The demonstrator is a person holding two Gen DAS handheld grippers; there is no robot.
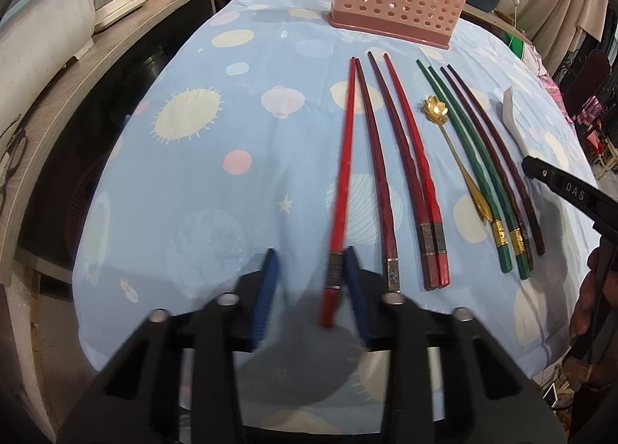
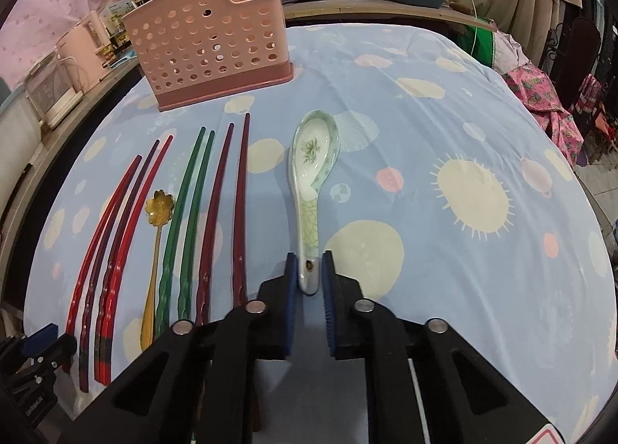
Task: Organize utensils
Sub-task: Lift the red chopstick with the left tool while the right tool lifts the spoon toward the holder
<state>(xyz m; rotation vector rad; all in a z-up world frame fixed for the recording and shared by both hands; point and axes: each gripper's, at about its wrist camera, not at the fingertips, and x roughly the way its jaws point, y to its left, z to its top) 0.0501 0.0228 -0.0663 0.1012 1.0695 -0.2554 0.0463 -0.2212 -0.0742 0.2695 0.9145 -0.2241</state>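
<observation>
Red lacquered chopstick [image 1: 342, 189], far left of the row on the blue dotted desk cloth [image 1: 216, 189], sits between the left tool's [image 1: 311, 281] blue pads; the right pad touches it, the left stands clear, so it could skid or roll away. Right of the other chopsticks, the white-and-green ceramic spoon [image 2: 313, 189] has its handle end pinched by the right tool [image 2: 309, 274]. Gripped so near its end, the glazed spoon may pivot or slip before reaching the far pink perforated holder [image 2: 210, 46].
</observation>
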